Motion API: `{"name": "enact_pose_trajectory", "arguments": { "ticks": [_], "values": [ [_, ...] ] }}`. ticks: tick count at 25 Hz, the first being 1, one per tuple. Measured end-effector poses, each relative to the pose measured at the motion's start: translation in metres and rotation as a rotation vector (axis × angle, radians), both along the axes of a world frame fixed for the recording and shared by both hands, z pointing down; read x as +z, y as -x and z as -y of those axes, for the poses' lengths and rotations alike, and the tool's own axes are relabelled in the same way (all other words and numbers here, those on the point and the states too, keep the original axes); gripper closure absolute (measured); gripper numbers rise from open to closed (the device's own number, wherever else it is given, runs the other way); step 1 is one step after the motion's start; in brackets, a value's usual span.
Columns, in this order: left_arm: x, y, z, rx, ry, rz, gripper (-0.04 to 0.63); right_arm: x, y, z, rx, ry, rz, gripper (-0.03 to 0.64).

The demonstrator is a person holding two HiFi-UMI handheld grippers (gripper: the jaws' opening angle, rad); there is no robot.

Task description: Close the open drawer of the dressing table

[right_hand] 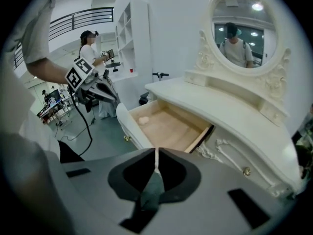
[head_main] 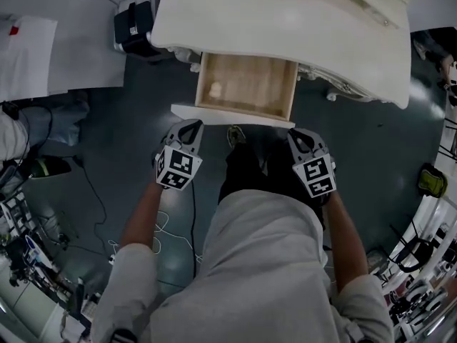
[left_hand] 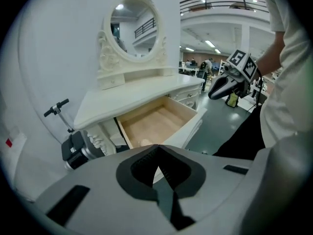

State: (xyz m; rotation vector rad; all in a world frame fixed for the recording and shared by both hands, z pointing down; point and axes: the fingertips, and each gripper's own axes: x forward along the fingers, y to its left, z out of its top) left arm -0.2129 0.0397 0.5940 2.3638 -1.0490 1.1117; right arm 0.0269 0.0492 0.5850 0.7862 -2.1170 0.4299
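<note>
The light wooden drawer [head_main: 246, 84] with its white front panel [head_main: 232, 115] stands pulled well out from under the top of the cream-white carved dressing table [head_main: 285, 20], straight ahead of me and below. Its bare wooden bottom lies open to view, and a small pale lump [head_main: 214, 89] rests on it near the left side; I cannot tell what it is.

My left gripper [head_main: 187, 128] hangs just in front of the panel's left end, pointing down and forward at it. Its two dark fingers are pressed tight together with nothing between them. My right gripper [head_main: 300, 136] hangs just in front of the panel's right end, tilted the same way. Its fingers are also closed on each other and empty. Whether either tip touches the panel I cannot tell. The two grippers are well apart, one at each end of the drawer front.

Further out, an oval mirror in a carved cream frame [right_hand: 244, 31] rises upright from the back of the table top. A small round knob [right_hand: 246, 171] sits on the shut drawer front to the right of the open one. A black boxy device [head_main: 134, 21] stands on the dark grey floor [head_main: 128, 120] beside the table's left end, and a thin black cable [head_main: 93, 191] trails across the floor to my left. Another person in a white top [right_hand: 90, 48] stands well off in the hall.
</note>
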Motion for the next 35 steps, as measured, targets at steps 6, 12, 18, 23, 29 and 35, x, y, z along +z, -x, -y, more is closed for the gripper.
{"name": "enact_pose_trajectory", "arguments": {
  "ticks": [6, 12, 18, 23, 29, 35],
  "values": [
    [0.010, 0.027, 0.000, 0.098, -0.002, 0.112, 0.592, 0.018, -0.012, -0.001, -0.072, 0.025, -0.077, 0.598],
    [0.022, 0.072, 0.014, 0.258, -0.044, 0.304, 0.592, 0.035, -0.011, -0.006, -0.142, 0.046, -0.141, 0.452],
    [0.049, 0.088, 0.018, 0.500, 0.052, 0.403, 0.399, 0.055, -0.013, -0.015, -0.271, 0.031, -0.281, 0.423],
    [0.068, 0.088, 0.016, 0.673, 0.098, 0.476, 0.380, 0.063, -0.018, -0.014, -0.294, 0.033, -0.323, 0.422],
    [0.085, 0.087, 0.015, 0.765, 0.093, 0.533, 0.382, 0.077, -0.021, -0.013, -0.363, 0.029, -0.408, 0.420],
    [0.086, 0.079, 0.012, 0.809, 0.040, 0.561, 0.434, 0.083, -0.019, -0.008, -0.299, 0.031, -0.403, 0.420]
  ]
}}
